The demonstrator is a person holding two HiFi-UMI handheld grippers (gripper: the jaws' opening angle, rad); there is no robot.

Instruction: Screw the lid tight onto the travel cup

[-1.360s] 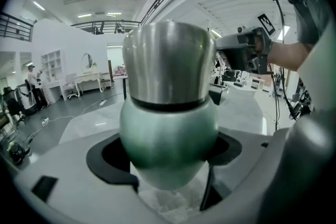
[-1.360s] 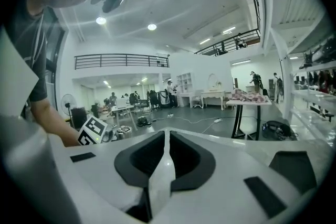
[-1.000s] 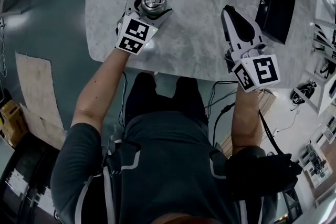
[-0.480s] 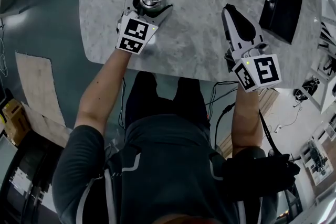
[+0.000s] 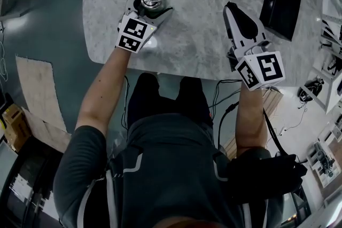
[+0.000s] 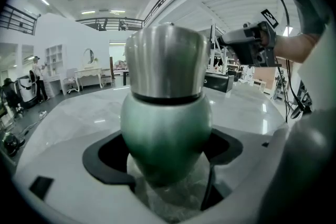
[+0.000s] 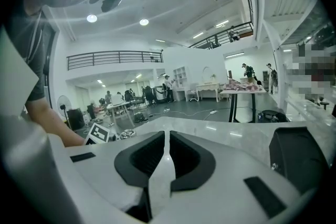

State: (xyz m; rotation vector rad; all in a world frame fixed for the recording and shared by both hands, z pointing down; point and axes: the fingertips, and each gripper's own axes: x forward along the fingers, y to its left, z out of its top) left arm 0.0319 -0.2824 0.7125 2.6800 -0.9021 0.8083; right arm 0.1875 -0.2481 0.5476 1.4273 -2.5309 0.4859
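The left gripper (image 6: 163, 176) has its dark jaws pinching the lower green body of the travel cup (image 6: 165, 128), one pad on each side. The cup stands lid up between them. A brushed steel lid (image 6: 165, 60) sits on its mouth with a dark band at the seam, so nothing of the cup's inside shows. How tightly the lid is seated cannot be told. Seen from the head, the cup is at the left part of the grey marble table (image 5: 203, 34), near its front edge.

The right gripper (image 7: 166, 152) has its jaws pressed together to a thin slit, with nothing between them. It hovers over the table's right part, well apart from the cup. Just beyond it lies a closed black box (image 5: 280, 5).

Count: two grippers, one cup, one lid, one box.
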